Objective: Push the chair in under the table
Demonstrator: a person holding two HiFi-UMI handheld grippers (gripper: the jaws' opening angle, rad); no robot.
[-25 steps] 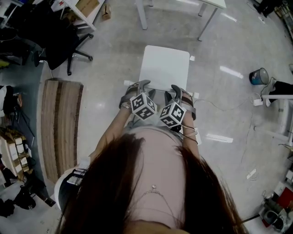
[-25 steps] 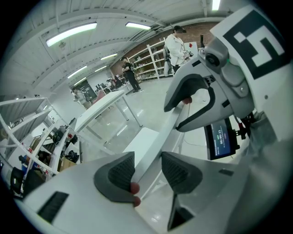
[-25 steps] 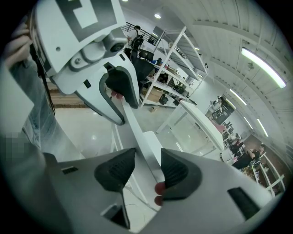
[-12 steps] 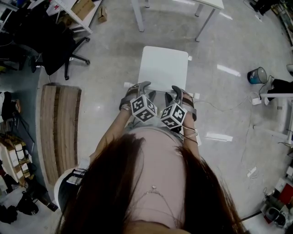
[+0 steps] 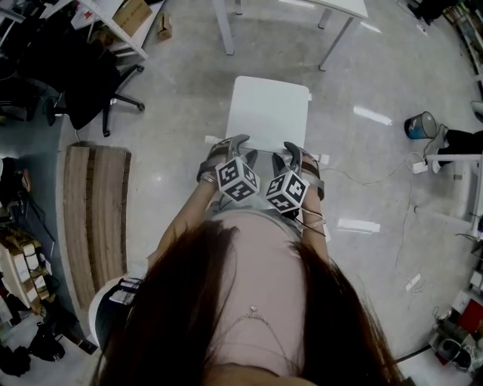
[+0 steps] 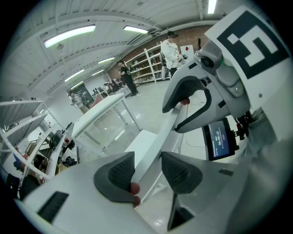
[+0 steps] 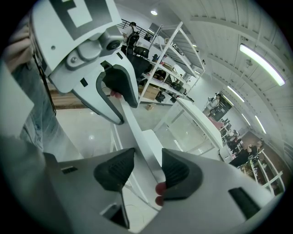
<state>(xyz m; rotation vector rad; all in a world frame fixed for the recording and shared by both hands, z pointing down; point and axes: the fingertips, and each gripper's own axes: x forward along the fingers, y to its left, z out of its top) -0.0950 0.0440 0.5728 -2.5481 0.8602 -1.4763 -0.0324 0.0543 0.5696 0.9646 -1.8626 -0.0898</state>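
Note:
A white chair [image 5: 269, 113] stands on the floor just short of the white table [image 5: 343, 7], its seat towards the table. Its backrest [image 5: 264, 151] is nearest to me. My left gripper [image 5: 238, 148] is shut on the top edge of the backrest at its left end. My right gripper [image 5: 285, 153] is shut on that edge at its right end. In the left gripper view the backrest [image 6: 158, 141] runs between the pads of the left gripper [image 6: 148, 169] up to the right gripper [image 6: 190, 103]. In the right gripper view the backrest [image 7: 136, 132] fills the gap of the right gripper [image 7: 149, 171].
A black office chair [image 5: 83, 83] and a wooden pallet [image 5: 94, 219] are on the left. On the right are a grey bucket [image 5: 421, 125], floor cables [image 5: 377, 177] and a white stand [image 5: 462, 162]. Table legs [image 5: 221, 30] flank the gap ahead. Shelving and people stand far off.
The chair has slid a little towards the table with both grippers on its backrest. The floor around has shifted slightly in the head view. Both grips look the same.

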